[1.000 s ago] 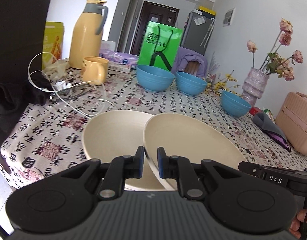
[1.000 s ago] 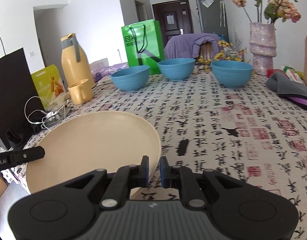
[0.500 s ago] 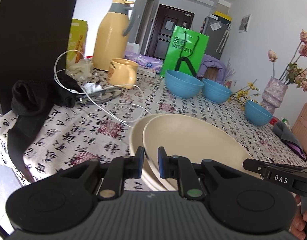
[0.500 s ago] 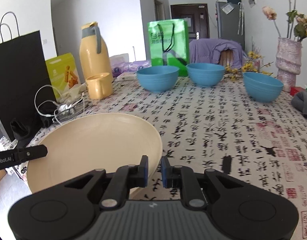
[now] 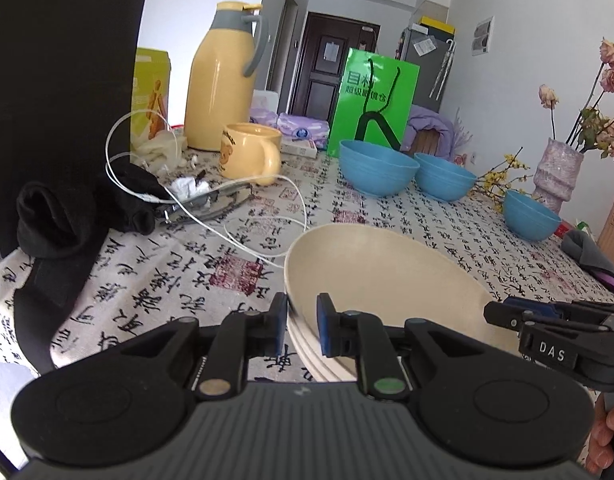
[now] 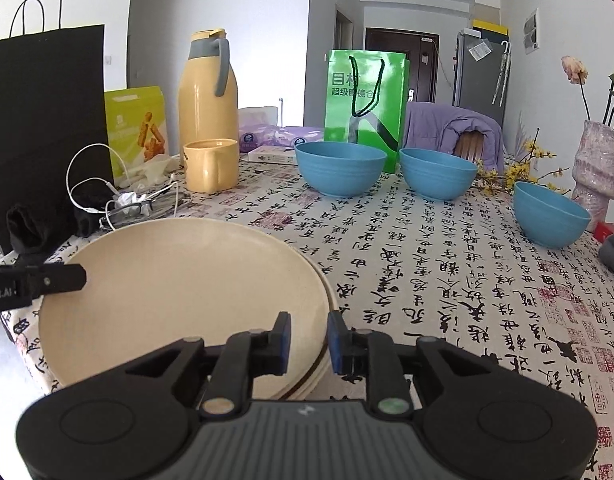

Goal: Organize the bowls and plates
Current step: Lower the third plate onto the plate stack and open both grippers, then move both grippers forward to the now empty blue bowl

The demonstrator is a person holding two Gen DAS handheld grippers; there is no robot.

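A stack of cream plates (image 6: pixel 179 280) lies on the printed tablecloth near the table's front left corner. My left gripper (image 5: pixel 302 328) is shut on the left rim of the top plate (image 5: pixel 387 272); its tip (image 6: pixel 67 276) shows in the right wrist view. My right gripper (image 6: pixel 310 336) has its jaws opening, and the plate's right rim stands between the pads with a gap on each side. It also shows in the left wrist view as the right gripper (image 5: pixel 507 312). Three blue bowls (image 6: pixel 341 172) (image 6: pixel 437 174) (image 6: pixel 551 216) stand apart in a row farther back.
A yellow thermos (image 6: pixel 207 108), a yellow mug (image 6: pixel 211 166), a black paper bag (image 6: pixel 47 120), a white cable (image 6: pixel 91 184) and a black cloth (image 5: pixel 67 216) crowd the left. A green bag (image 6: pixel 365 96) stands behind the bowls, a vase (image 6: pixel 599 176) at the right.
Both grippers carried the tilted cream plate to the left and set it flat on the other plate. The right gripper's jaws then widened off the rim.
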